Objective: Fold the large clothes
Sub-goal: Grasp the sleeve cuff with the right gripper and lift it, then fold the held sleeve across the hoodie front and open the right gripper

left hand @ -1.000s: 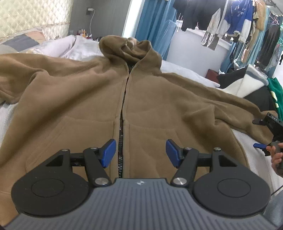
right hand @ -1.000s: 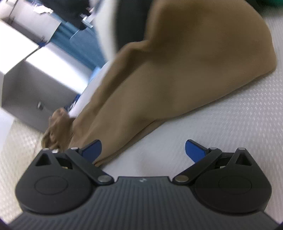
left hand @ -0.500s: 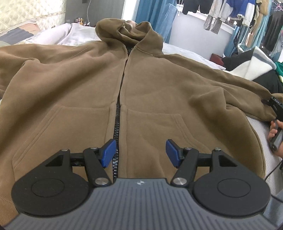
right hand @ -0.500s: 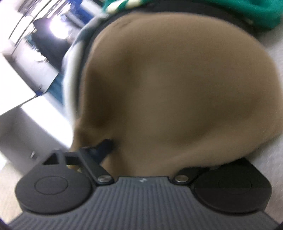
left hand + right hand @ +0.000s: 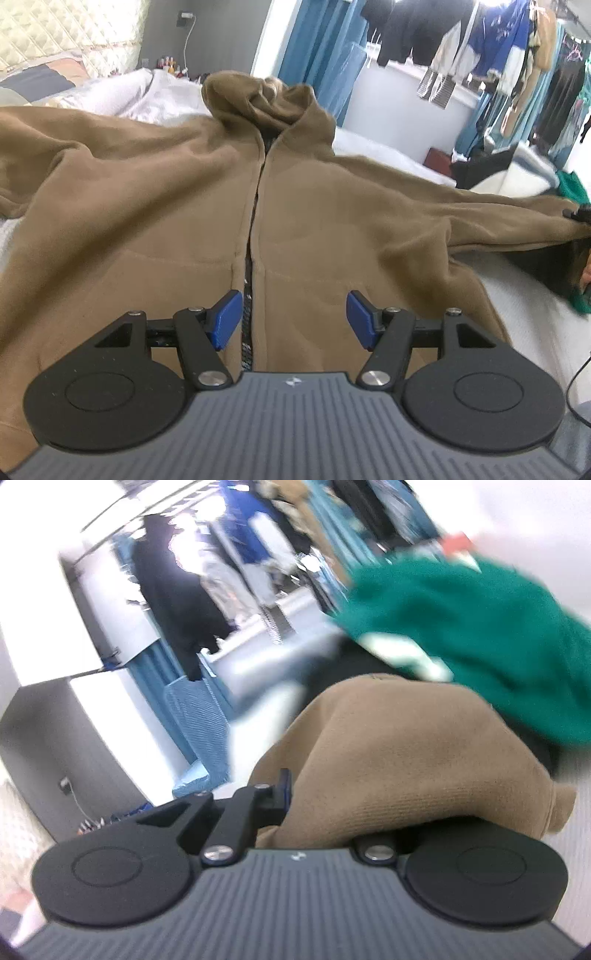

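Note:
A large brown zip hoodie lies face up on the bed, hood far away, both sleeves spread out. My left gripper is open and empty, hovering over the hoodie's lower hem near the zipper. My right gripper is shut on the cuff of the hoodie's right sleeve, which drapes over and hides the right finger. In the left wrist view that sleeve is lifted and stretched out to the right edge, where the right gripper shows.
White bedding lies under the hoodie. A green garment and dark clothes are piled at the bed's right. Hanging clothes and blue curtains stand behind. A pillow lies at far left.
My right gripper closed on the sleeve cuff and lifted it off the bed, pulling the sleeve taut to the right. My left gripper stayed open over the hem.

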The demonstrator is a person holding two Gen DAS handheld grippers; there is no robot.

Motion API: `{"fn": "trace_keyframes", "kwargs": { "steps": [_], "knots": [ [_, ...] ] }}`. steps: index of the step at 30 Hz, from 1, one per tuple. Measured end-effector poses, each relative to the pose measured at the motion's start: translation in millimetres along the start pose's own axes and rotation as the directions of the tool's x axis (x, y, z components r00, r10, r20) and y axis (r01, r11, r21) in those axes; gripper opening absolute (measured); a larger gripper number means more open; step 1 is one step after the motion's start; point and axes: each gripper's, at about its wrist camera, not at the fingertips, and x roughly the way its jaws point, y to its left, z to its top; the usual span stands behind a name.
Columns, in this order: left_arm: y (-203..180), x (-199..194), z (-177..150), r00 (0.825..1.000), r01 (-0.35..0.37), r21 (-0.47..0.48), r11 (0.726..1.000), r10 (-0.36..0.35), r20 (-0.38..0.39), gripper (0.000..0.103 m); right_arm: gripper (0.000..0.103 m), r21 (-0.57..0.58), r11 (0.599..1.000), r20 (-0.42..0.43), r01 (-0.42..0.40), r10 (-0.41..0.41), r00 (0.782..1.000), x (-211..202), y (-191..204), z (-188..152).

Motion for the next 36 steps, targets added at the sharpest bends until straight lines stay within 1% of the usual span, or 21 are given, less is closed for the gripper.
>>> {"fn": "trace_keyframes", "kwargs": {
  "steps": [2,4,6,8,10,11,15,18,20,21,23,24,25,27,29,32,34,36],
  "knots": [
    [5.0,-6.4,4.7,1.000,0.001,-0.014,1.000,-0.001,0.012,0.068,0.015,-0.100,0.995,0.027,-0.004,0.007,1.000,-4.1,35.8,14.5],
    [14.3,-10.9,9.7,1.000,0.007,-0.057,0.998,-0.006,0.015,0.068,0.015,-0.161,0.987,0.041,-0.021,0.028,0.999,-7.8,66.6,24.6],
    [22.9,-14.9,14.4,1.000,0.017,-0.078,0.997,-0.015,0.020,0.068,0.015,-0.220,0.975,0.048,-0.046,0.058,0.997,-13.3,104.5,30.2],
    [29.4,-19.5,18.6,0.999,0.006,-0.076,0.997,-0.003,0.039,0.068,0.015,-0.283,0.957,0.058,-0.072,0.092,0.994,-12.6,139.2,30.9],
    [38.2,-23.9,24.3,0.998,0.004,-0.080,0.997,0.001,0.058,0.068,0.014,-0.360,0.926,0.067,-0.112,0.146,0.987,-19.6,177.7,27.6],
    [43.9,-26.3,28.0,0.998,0.010,-0.083,0.996,-0.004,0.069,0.068,0.014,-0.393,0.910,0.064,-0.135,0.173,0.983,-16.9,198.0,24.3],
    [67.8,-36.0,41.5,0.991,0.008,-0.101,0.995,0.006,0.133,0.068,0.014,-0.509,0.825,0.020,-0.244,0.295,0.955,-43.4,267.6,-11.1],
    [92.2,-43.8,47.0,0.984,0.001,-0.154,0.988,0.026,0.174,0.068,0.014,-0.578,0.745,-0.035,-0.334,0.386,0.922,-58.9,315.8,-50.2],
    [108.9,-48.1,48.5,0.980,-0.006,-0.195,0.981,0.045,0.192,0.068,0.014,-0.611,0.691,-0.081,-0.386,0.431,0.899,-63.0,342.1,-76.8],
    [117.0,-49.4,49.0,0.979,-0.012,-0.217,0.976,0.056,0.198,0.068,0.014,-0.620,0.666,-0.108,-0.414,0.450,0.886,-66.5,353.1,-93.9],
    [131.4,-51.3,49.8,0.977,-0.012,-0.259,0.966,0.066,0.203,0.068,0.014,-0.633,0.626,-0.165,-0.456,0.466,0.869,-68.5,371.3,-124.6],
    [138.4,-52.3,50.0,0.976,-0.009,-0.281,0.960,0.070,0.206,0.068,0.014,-0.642,0.605,-0.195,-0.471,0.466,0.863,-73.5,378.3,-144.0],
    [144.3,-53.6,50.0,0.975,-0.008,-0.299,0.954,0.074,0.209,0.068,0.014,-0.647,0.578,-0.239,-0.497,0.465,0.852,-73.8,384.9,-164.2],
    [156.5,-54.0,51.5,0.973,-0.004,-0.332,0.943,0.080,0.216,0.068,0.014,-0.676,0.508,-0.321,-0.533,0.449,0.834,-79.6,393.1,-207.1],
    [165.4,-54.3,52.1,0.972,-0.002,-0.361,0.933,0.086,0.218,0.068,0.014,-0.704,0.431,-0.401,-0.565,0.416,0.816,-84.6,394.8,-252.0],
    [175.5,-54.1,50.7,0.971,0.003,-0.393,0.919,0.091,0.221,0.068,0.015,-0.717,0.340,-0.500,-0.608,0.357,0.789,-86.2,386.1,-305.0],
    [180.0,-54.2,49.6,0.970,0.005,-0.405,0.914,0.095,0.224,0.068,0.015,-0.725,0.300,-0.535,-0.620,0.321,0.781,-87.8,379.3,-330.7],
    [181.7,-50.6,50.4,0.970,0.010,-0.409,0.912,0.091,0.225,0.068,0.016,-0.716,0.301,-0.563,-0.630,0.284,0.776,-80.8,372.4,-343.7]
  ]
}}
